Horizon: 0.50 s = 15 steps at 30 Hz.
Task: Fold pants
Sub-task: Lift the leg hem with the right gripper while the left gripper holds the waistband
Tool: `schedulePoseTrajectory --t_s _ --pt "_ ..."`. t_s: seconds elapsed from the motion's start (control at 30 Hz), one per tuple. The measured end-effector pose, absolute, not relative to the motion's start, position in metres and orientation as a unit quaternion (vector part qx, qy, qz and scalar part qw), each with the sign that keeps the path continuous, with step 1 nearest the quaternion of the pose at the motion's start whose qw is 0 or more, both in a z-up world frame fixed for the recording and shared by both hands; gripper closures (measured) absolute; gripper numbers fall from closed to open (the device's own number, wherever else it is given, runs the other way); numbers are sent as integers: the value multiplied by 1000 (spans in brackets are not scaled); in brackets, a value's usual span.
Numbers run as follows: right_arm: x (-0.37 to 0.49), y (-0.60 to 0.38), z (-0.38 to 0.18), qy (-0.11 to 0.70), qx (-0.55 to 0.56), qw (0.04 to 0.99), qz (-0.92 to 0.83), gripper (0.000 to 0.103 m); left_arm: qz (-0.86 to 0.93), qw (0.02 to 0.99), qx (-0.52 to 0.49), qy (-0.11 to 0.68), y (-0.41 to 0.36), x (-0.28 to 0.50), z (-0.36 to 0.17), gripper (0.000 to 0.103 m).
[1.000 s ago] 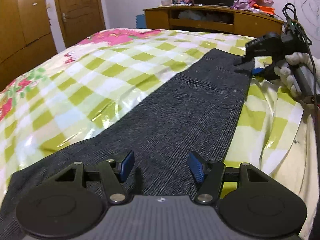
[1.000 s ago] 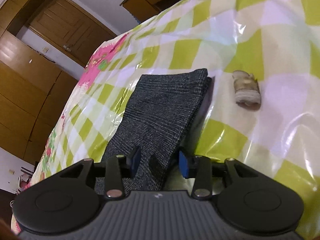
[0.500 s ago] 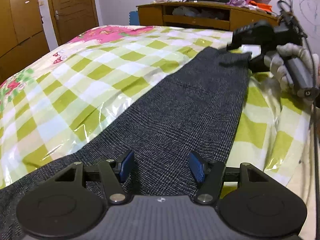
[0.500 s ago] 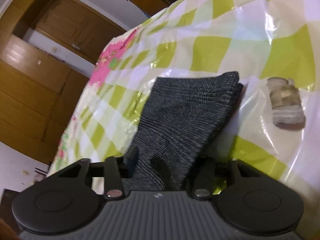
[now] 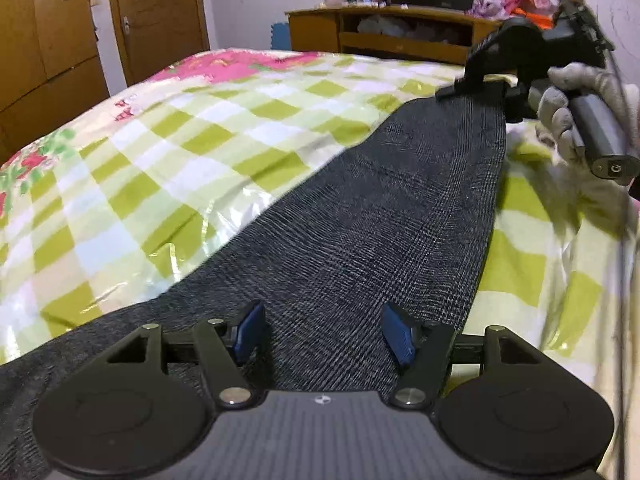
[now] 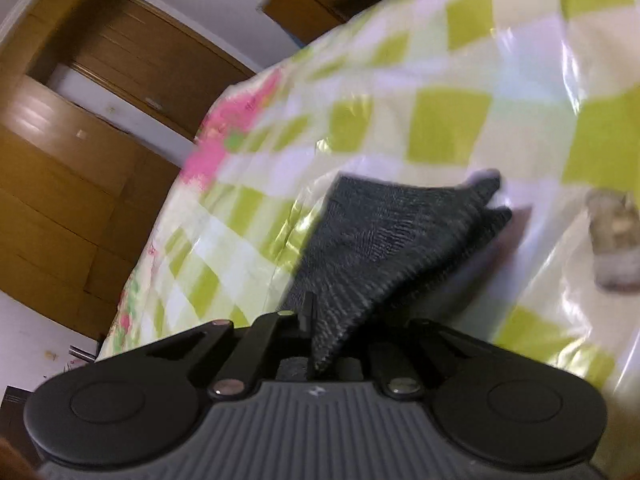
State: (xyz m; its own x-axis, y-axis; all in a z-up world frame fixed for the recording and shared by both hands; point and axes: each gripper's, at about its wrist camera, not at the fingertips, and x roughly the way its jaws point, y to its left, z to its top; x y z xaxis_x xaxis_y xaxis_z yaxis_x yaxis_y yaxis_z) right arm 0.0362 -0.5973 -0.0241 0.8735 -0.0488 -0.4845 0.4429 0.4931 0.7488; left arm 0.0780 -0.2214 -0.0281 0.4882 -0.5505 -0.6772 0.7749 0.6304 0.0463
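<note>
The dark grey checked pants (image 5: 380, 216) lie stretched along the bed, folded lengthwise. My left gripper (image 5: 326, 334) is open, its blue pads just above the near end of the pants. My right gripper (image 6: 320, 344) is shut on the far leg end of the pants (image 6: 384, 240) and lifts it off the bed, so the cloth rises in a peak. In the left wrist view the right gripper (image 5: 480, 84) sits at the far end, held by a gloved hand (image 5: 568, 120).
The bed has a glossy green, white and pink checked cover (image 5: 180, 152). A small beige rolled object (image 6: 614, 248) lies on the cover right of the leg end. A wooden cabinet (image 5: 400, 36) stands beyond the bed, wooden doors (image 5: 156, 12) at the left.
My right gripper closed on the leg end of the pants and raised it off the bed. My left gripper stayed open over the near end.
</note>
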Motion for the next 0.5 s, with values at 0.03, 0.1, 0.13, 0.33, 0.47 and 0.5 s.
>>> schedulePoseTrajectory --t_s 0.03,0.1,0.13,0.33,0.47,0.5 --pt "34 -589 -12 192 466 853 -137 97 -392 845 174 319 -217 77 -27 27" --pt "37 -571 10 190 424 877 -122 97 -386 847 176 320 -205 76 -26 27" --pt "42 -561 19 197 401 887 -116 97 -379 850 177 321 -196 75 -25 27" --pt "65 -488 46 217 320 921 -53 97 -335 870 152 327 -130 69 -15 27" --pt "77 -432 53 232 245 941 -19 97 -304 879 154 333 -94 66 -19 27" --pt "76 -420 54 235 227 945 -11 97 -299 880 152 336 -87 65 -20 27"
